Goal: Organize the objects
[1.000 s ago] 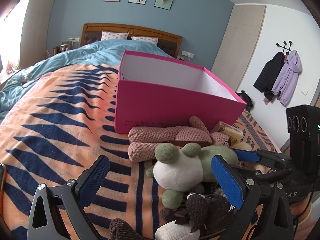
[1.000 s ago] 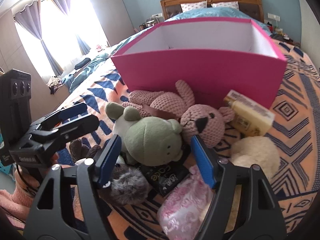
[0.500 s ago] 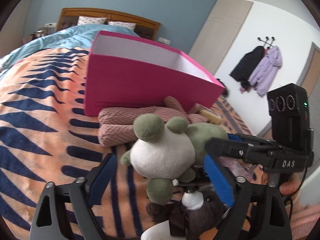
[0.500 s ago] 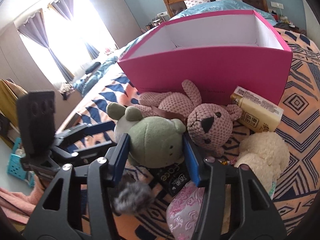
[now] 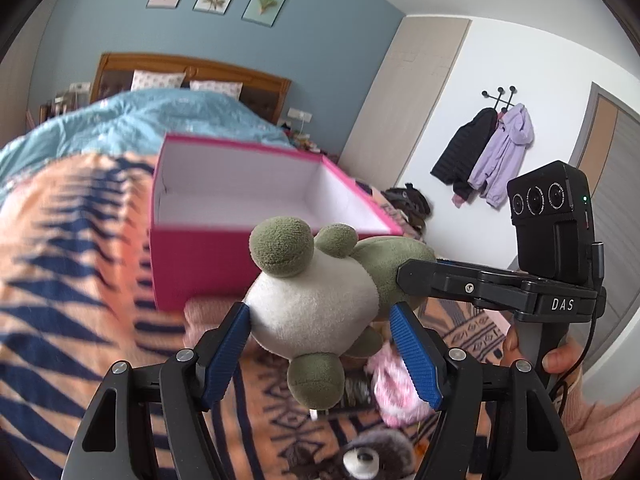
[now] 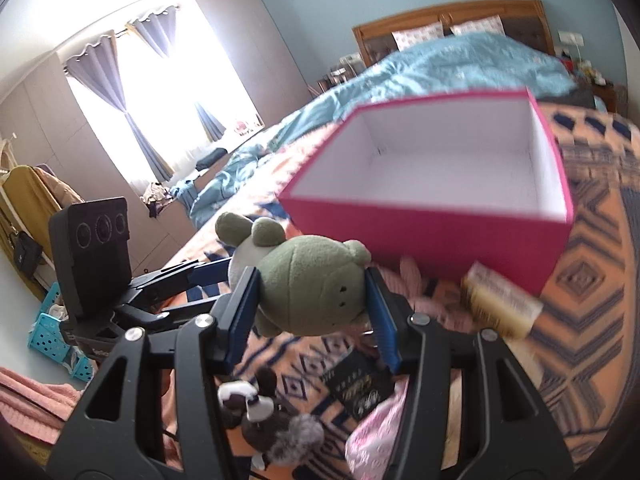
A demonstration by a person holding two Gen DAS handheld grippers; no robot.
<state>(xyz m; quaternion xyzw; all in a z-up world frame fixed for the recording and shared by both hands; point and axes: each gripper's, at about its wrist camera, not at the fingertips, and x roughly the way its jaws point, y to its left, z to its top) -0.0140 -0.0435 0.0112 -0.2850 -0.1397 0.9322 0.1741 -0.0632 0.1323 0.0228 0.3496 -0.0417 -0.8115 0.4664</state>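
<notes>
Two-sided clamp on one frog plush: left gripper with ribbed blue pads pressed into the soft white belly after just closing in, right gripper squeezed onto the green head, likewise just narrowed, neither fully shut because of the stuffing between. Probably gripped at both ends to keep a floppy, rounded toy from sagging or spinning in transit. Held clear of the bedding, just short of the box's near wall. Below, lying on the fuzzy orange-and-navy blanket: dark furry plush, pink patterned pouch, flat black packet, blurred yellow carton. Beyond, open-topped pink cardboard box, stiff, straight-walled, white inside, seemingly empty; likely the destination. Farther still, rumpled blue quilt and wooden headboard.
</notes>
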